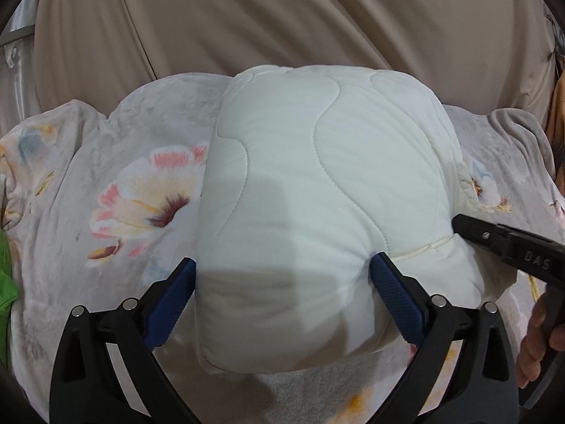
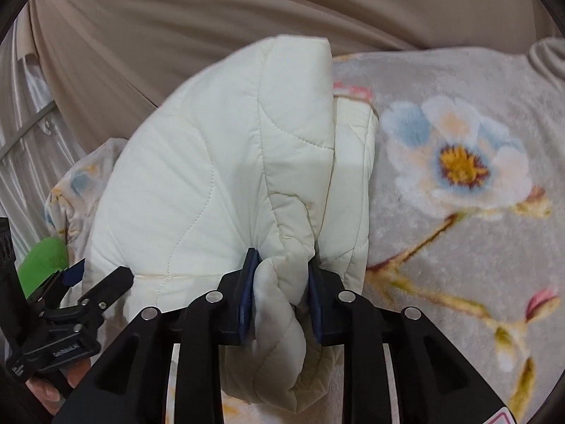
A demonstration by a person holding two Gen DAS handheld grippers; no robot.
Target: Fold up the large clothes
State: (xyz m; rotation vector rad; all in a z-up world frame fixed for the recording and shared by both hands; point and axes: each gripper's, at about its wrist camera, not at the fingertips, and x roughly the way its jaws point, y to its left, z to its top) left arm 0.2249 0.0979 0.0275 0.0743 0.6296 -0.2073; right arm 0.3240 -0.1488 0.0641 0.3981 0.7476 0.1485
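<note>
Fingers (image 2: 316, 275) of the right gripper (image 2: 282, 272) pinch a bunched edge of the white jacket (image 2: 212, 162) at lower centre; left gripper (image 1: 282, 279) fingers (image 1: 173, 293) spread wide, bracketing the jacket's fold. Jacket lies mid-frame on the blanket (image 2: 459, 247).

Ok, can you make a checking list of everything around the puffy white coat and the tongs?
Surface: grey flowered blanket covers it, rumpled at the edges.
Job's things: white quilted garment lies bundled on the blanket.
Clutter: a green item at the blanket's edge.
Grippers: left tongs straddle the garment's near end, wide apart; right tongs are pinched on a fold of the garment.
Cables: nothing seen.
Surroundings: beige curtain hangs behind; a pale rail at far left.
</note>
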